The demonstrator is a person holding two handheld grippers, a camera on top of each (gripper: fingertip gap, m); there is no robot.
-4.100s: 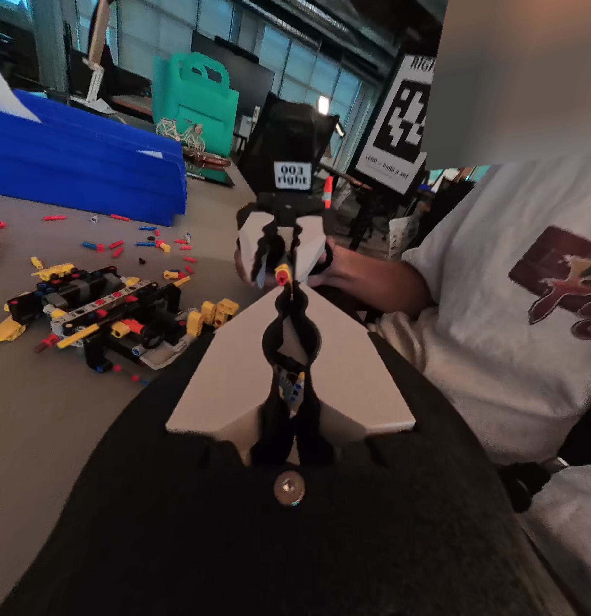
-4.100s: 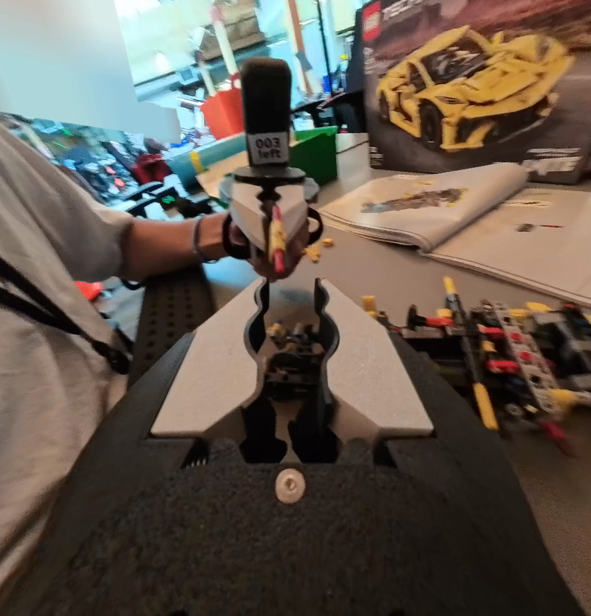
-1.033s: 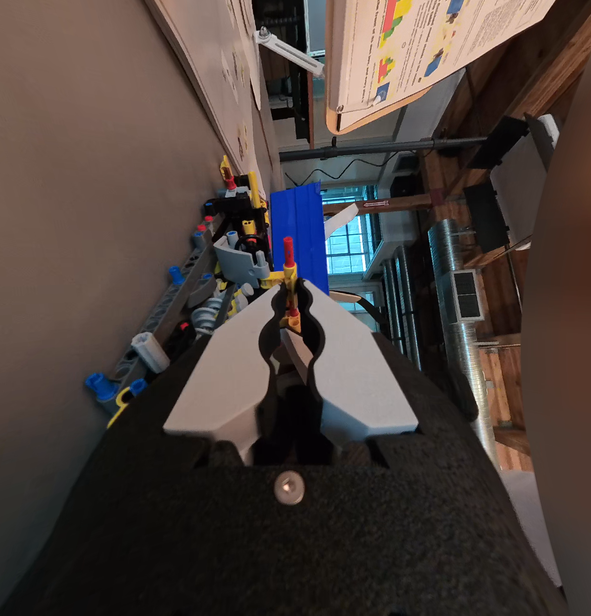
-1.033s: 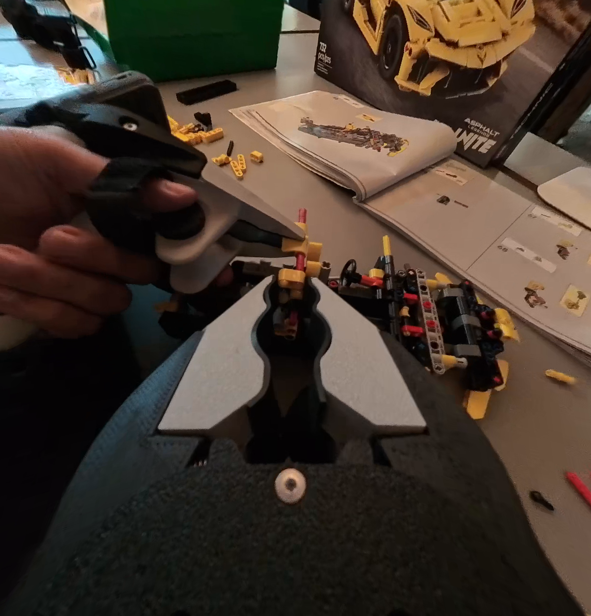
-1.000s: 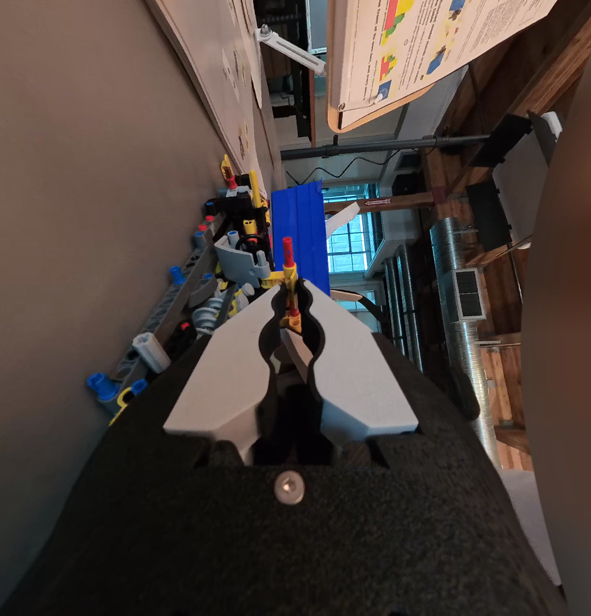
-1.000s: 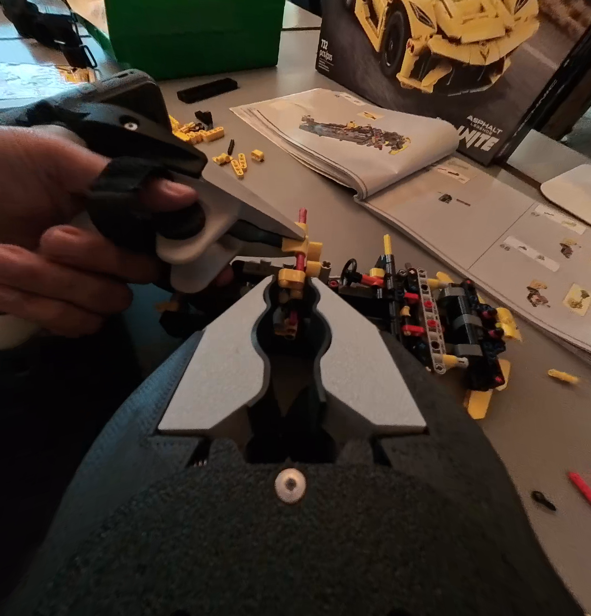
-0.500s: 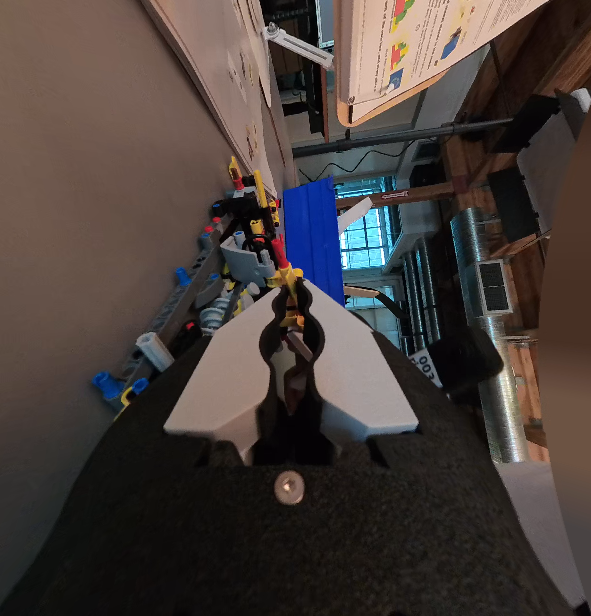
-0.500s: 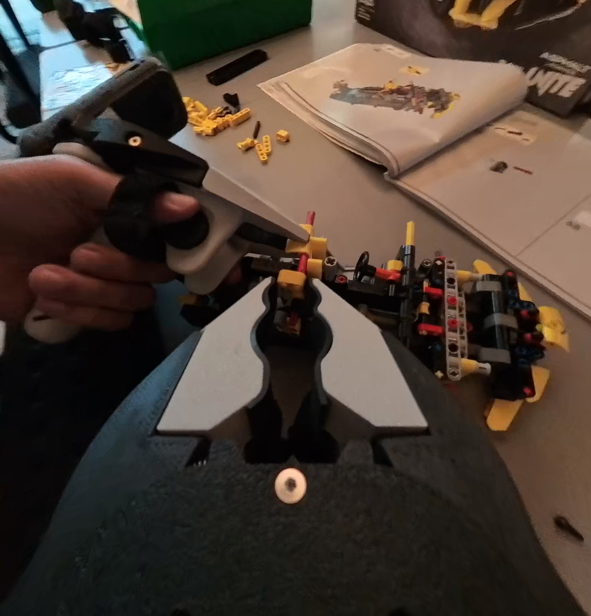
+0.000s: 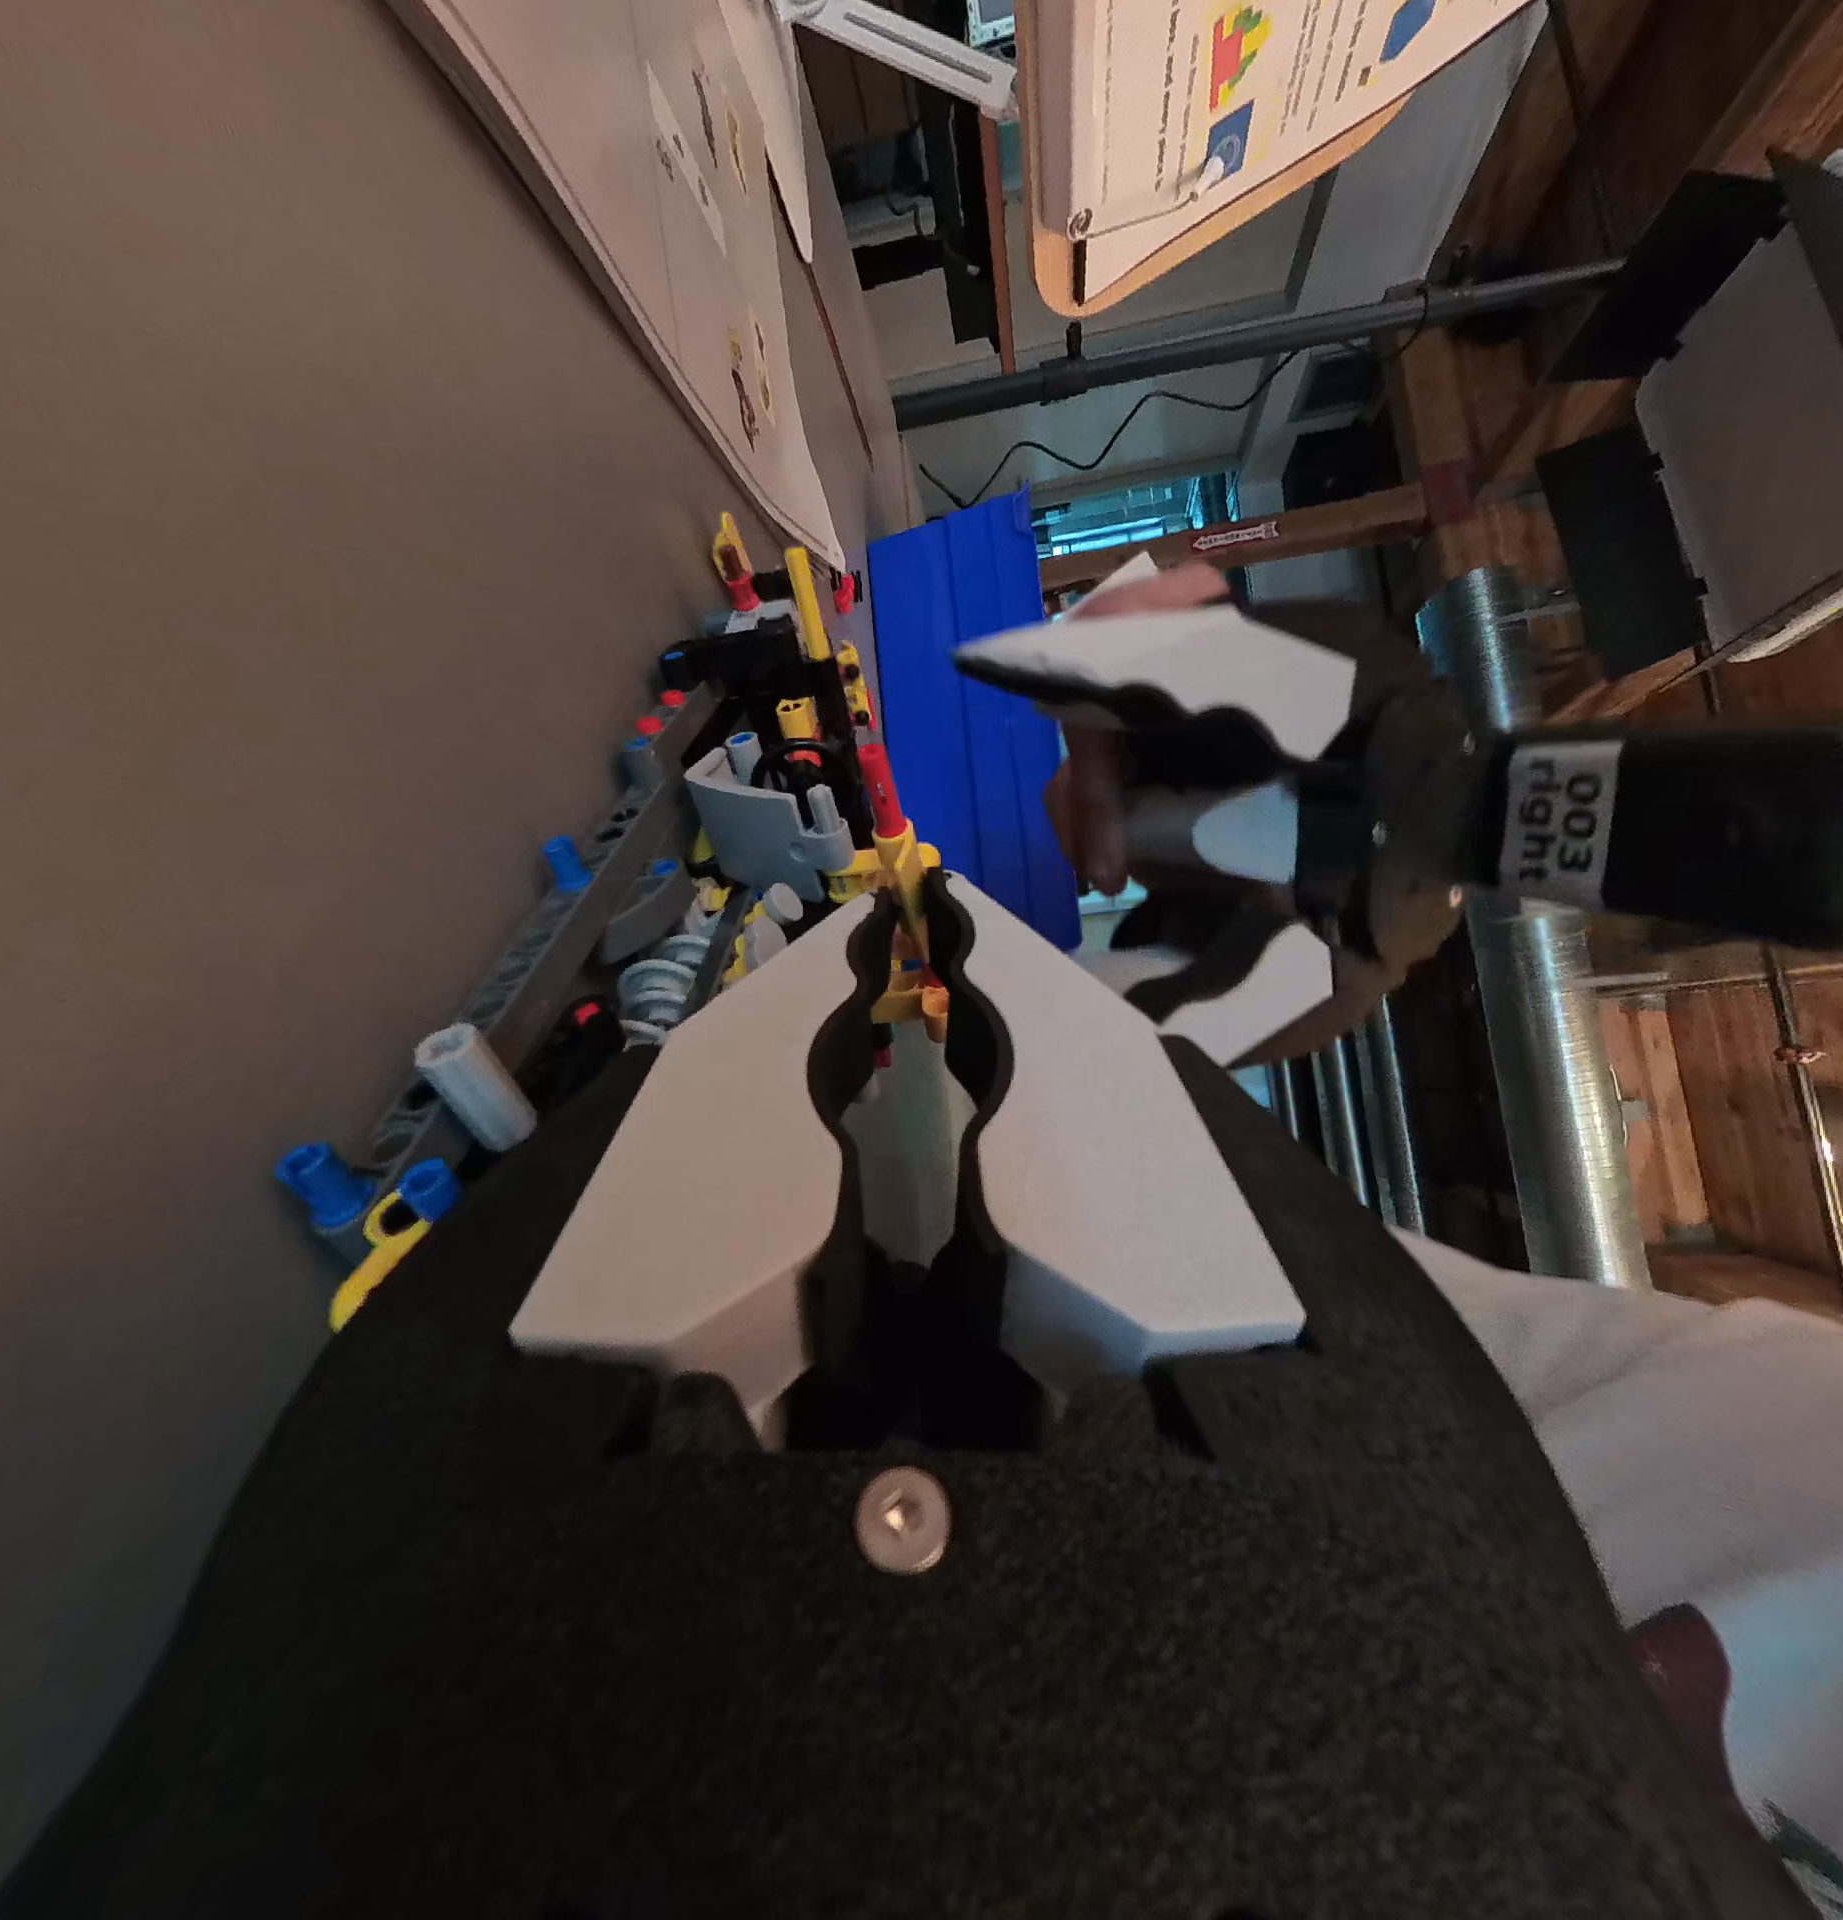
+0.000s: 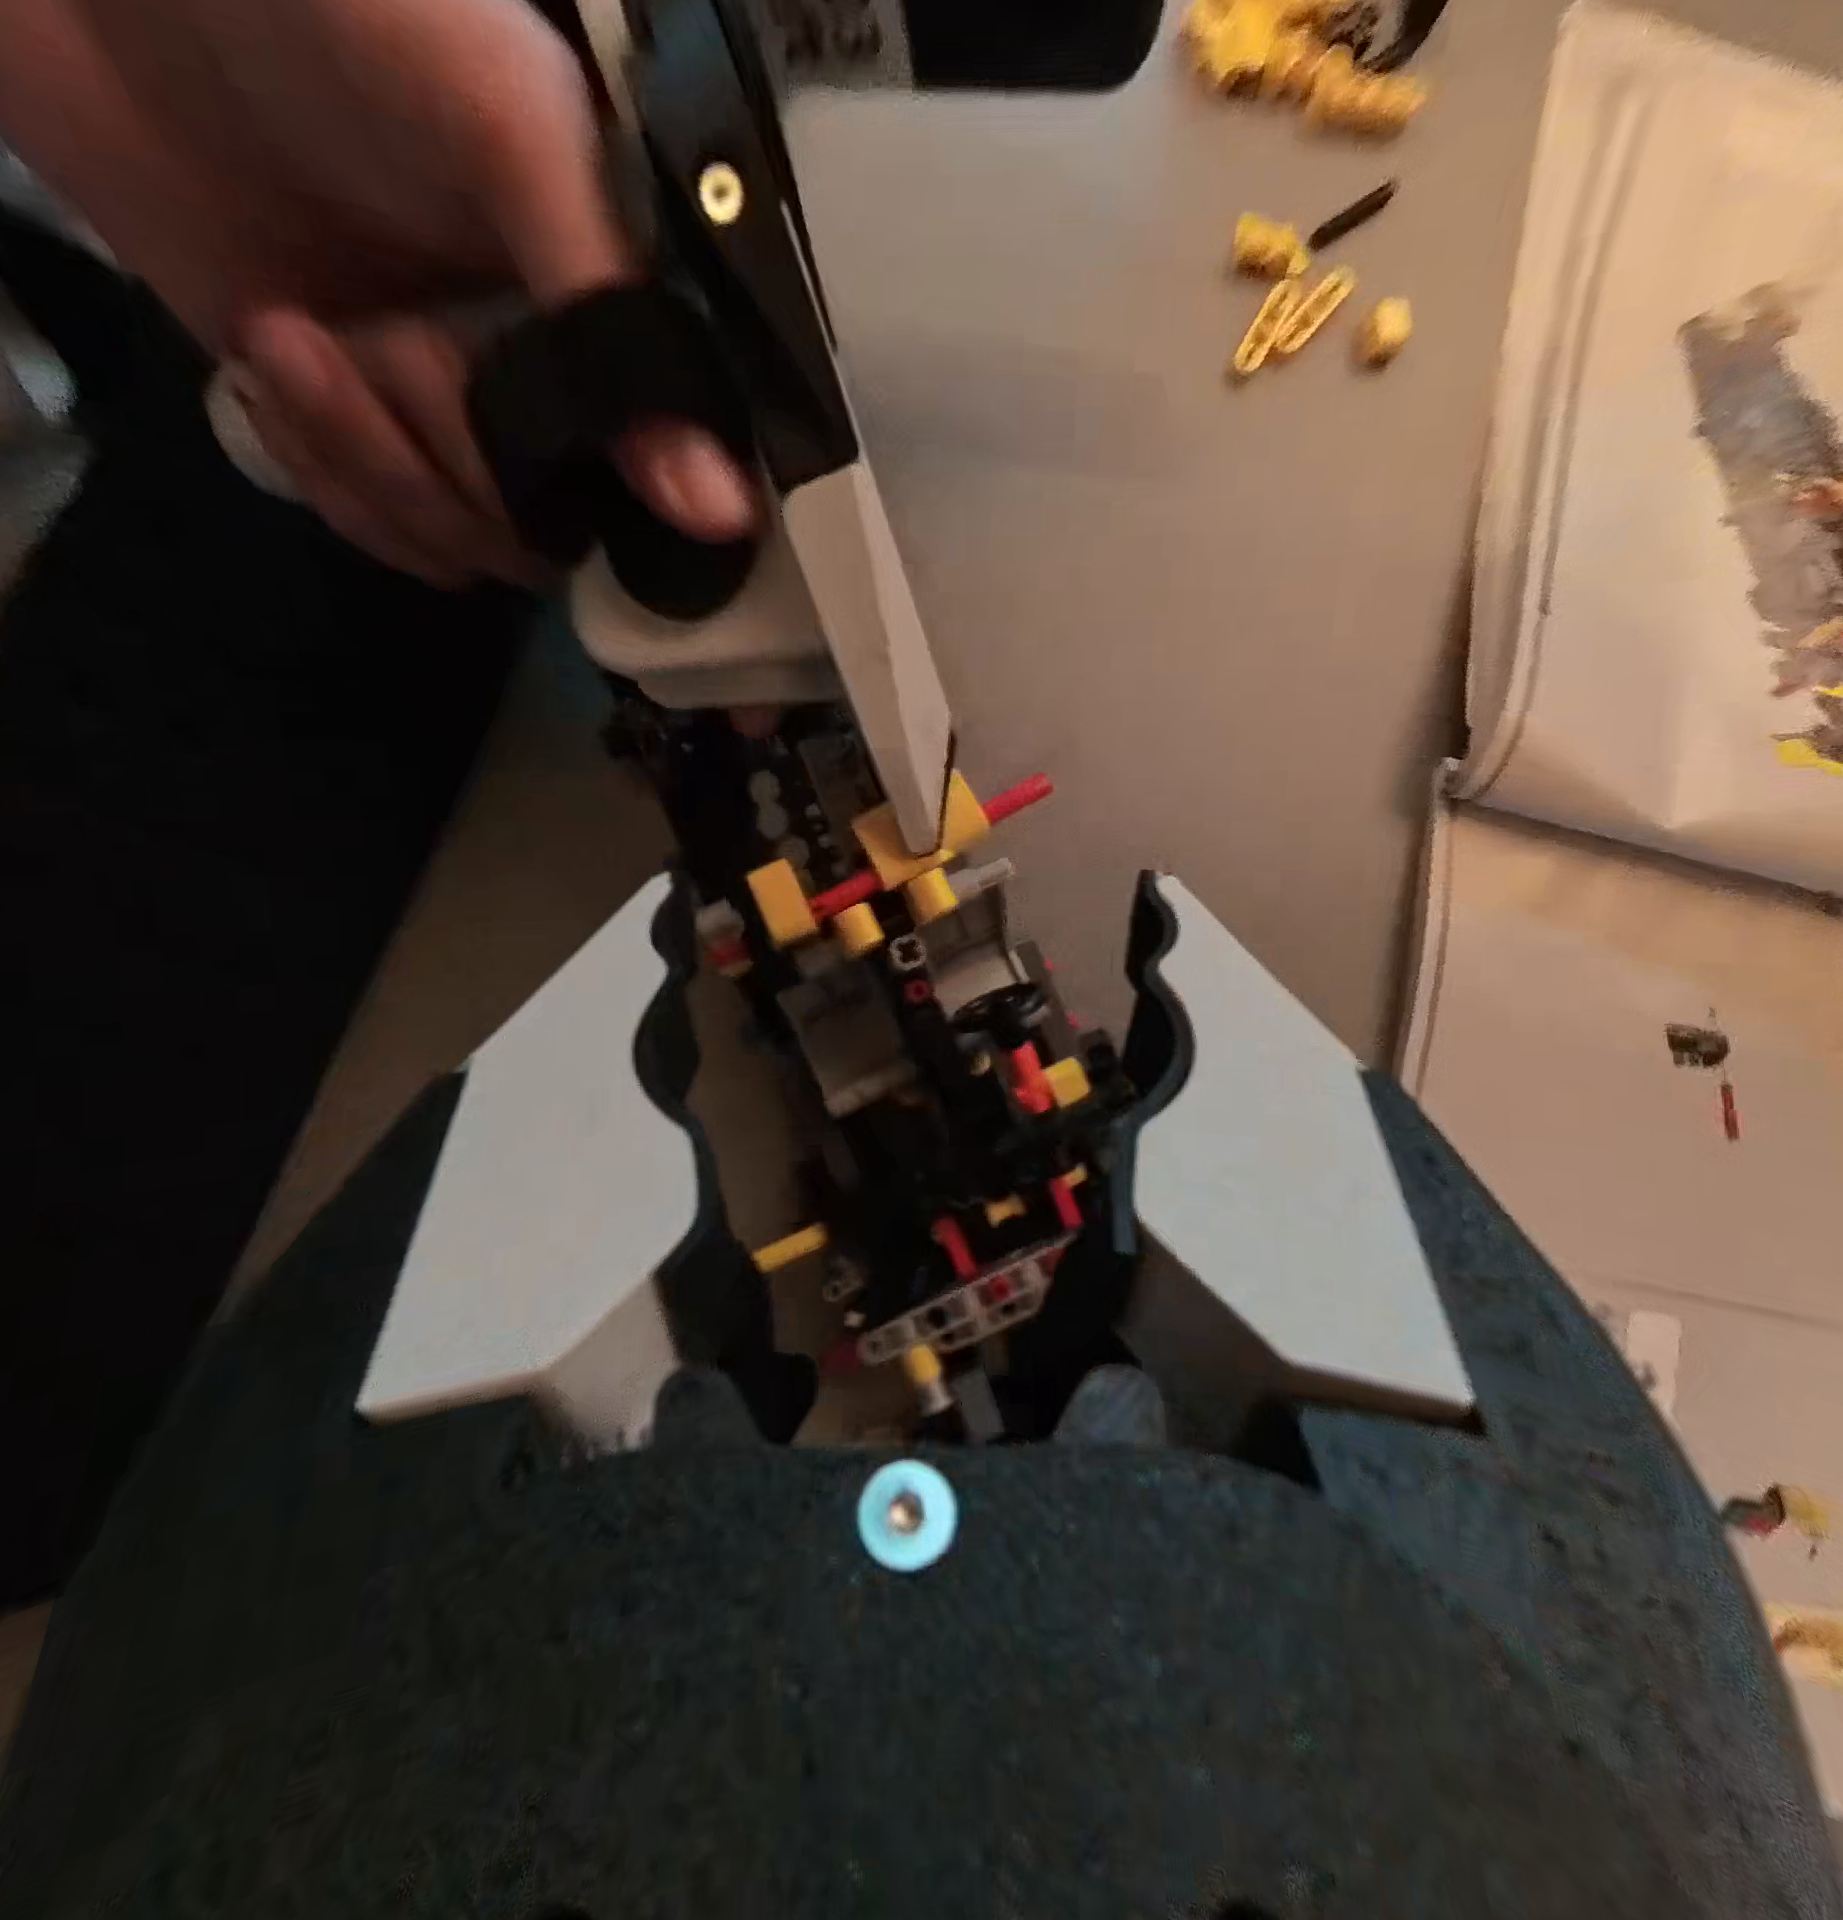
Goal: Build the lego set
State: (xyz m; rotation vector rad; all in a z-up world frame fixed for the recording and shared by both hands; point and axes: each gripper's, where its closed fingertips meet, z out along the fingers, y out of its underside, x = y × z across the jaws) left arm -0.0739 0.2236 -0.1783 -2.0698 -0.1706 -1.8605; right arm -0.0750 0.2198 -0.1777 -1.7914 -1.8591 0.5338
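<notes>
My left tongs are pressed together, pinching a small yellow connector with a red axle through it, right up against the half-built car chassis on the tabletop. My right tongs are spread wide and hold nothing, hovering over the chassis.

The risk I see: if I push at a slant, the axle could miss its hole or slide out of the connector, and a hard push could shift the unsteadied chassis.

The left wrist view shows the blue bin beyond the model and the right tongs' open fingers from the side. The right wrist view, blurred, shows loose yellow pieces and what seems to be the instruction booklet to the right.
</notes>
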